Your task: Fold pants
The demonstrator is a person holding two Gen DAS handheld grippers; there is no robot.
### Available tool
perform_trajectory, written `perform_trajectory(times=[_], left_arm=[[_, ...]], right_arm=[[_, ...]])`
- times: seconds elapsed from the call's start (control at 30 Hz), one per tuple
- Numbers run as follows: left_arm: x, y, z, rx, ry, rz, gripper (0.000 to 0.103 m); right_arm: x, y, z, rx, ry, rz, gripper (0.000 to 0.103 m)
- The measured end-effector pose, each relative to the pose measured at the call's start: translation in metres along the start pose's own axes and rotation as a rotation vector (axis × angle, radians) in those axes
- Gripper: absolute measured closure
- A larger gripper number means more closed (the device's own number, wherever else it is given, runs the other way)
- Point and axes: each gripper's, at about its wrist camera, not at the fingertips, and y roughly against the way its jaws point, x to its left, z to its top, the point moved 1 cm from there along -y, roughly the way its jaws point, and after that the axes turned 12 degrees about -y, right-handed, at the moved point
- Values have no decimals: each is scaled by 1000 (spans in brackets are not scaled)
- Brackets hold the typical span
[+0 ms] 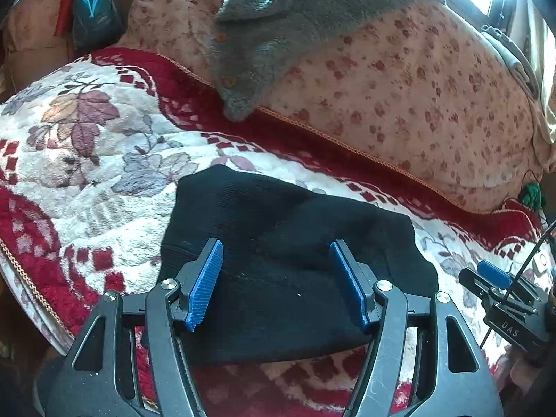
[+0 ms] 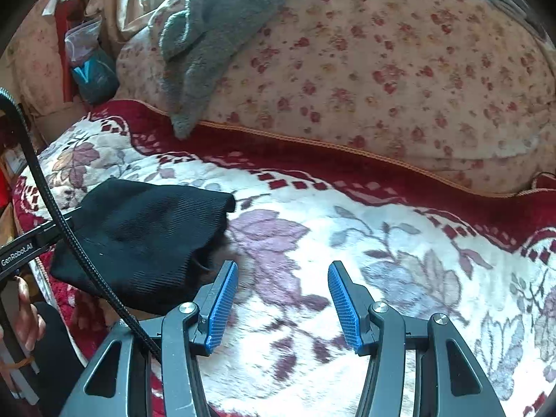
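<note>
Black pants [image 1: 288, 260], folded into a compact bundle, lower centre of the left wrist frame.
Lying on a red-and-cream floral blanket [image 1: 87, 160]; left gripper [image 1: 276, 285] above, jaws apart, empty; right gripper [image 2: 283, 307] likewise open, over bare blanket; grey fleece [image 1: 271, 27] draped on flowered bedding [image 1: 399, 87], upper frame.

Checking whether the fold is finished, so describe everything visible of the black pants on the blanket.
The black pants look like a ribbed knit, folded into a compact, roughly rectangular bundle of stacked layers. They lie flat on the red and white floral blanket, near its front edge, apart from the flowered cushion behind. One corner in the right wrist view looks slightly loose and rumpled. Nothing grips them: the left hand-held gripper hovers above with jaws open, and the right hand-held gripper is off to one side.
</note>
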Motion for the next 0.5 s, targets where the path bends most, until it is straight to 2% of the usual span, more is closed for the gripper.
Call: perform_trajectory(times=[0.23,0.5], left_arm=[[-6,-6,-3,18,-7,-6,39],[-11,-10,-3,26,-8,-15,39]], right_arm=[[-24,2,-4,-8,-21,-66,51],[-51,0,-5,12,-73,-103,51]])
